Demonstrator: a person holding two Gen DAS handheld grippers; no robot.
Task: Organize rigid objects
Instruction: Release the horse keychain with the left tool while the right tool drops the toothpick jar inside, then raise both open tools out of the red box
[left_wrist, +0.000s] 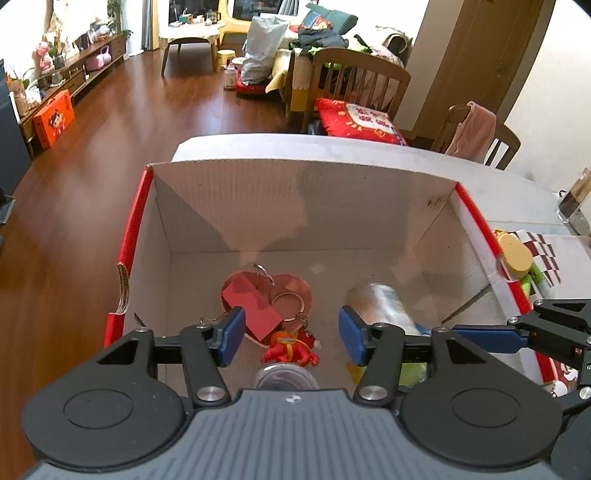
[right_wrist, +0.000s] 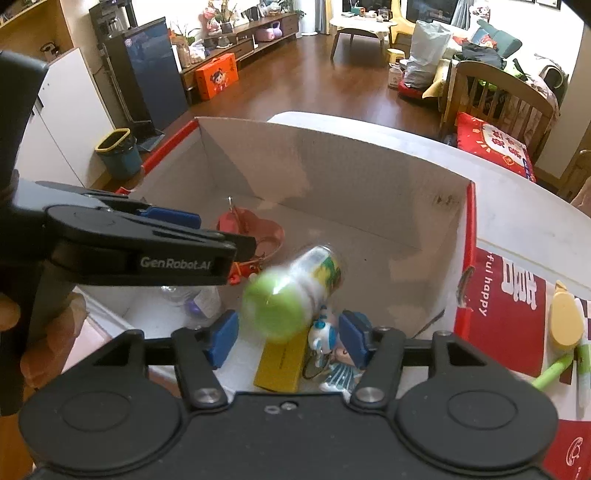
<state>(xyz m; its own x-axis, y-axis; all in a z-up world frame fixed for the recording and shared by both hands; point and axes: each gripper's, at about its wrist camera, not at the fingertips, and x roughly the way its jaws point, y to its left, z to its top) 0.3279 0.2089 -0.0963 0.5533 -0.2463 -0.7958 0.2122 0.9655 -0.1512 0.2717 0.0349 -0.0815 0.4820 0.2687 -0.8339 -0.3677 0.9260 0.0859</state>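
A white cardboard box with red edges (left_wrist: 295, 184) stands on the table under both grippers. My left gripper (left_wrist: 291, 332) is open above it with nothing between its pads. Below it lie a red heart-shaped piece (left_wrist: 291, 284) with a red card (left_wrist: 251, 302), a red keychain figure (left_wrist: 291, 349) and a clear jar (left_wrist: 286, 376). My right gripper (right_wrist: 290, 332) is open too. A green-capped bottle (right_wrist: 291, 291) shows blurred just ahead of its pads and free of them. A yellow box (right_wrist: 280, 365) and a small blue-white robot keychain (right_wrist: 323, 332) lie underneath.
Right of the box, on a red printed sheet (right_wrist: 506, 295), lie a yellow-lidded item (right_wrist: 565, 325) and a green pen (right_wrist: 554, 369). The white table (right_wrist: 517, 206) runs on behind the box. Wooden chairs (left_wrist: 362, 74) stand beyond it.
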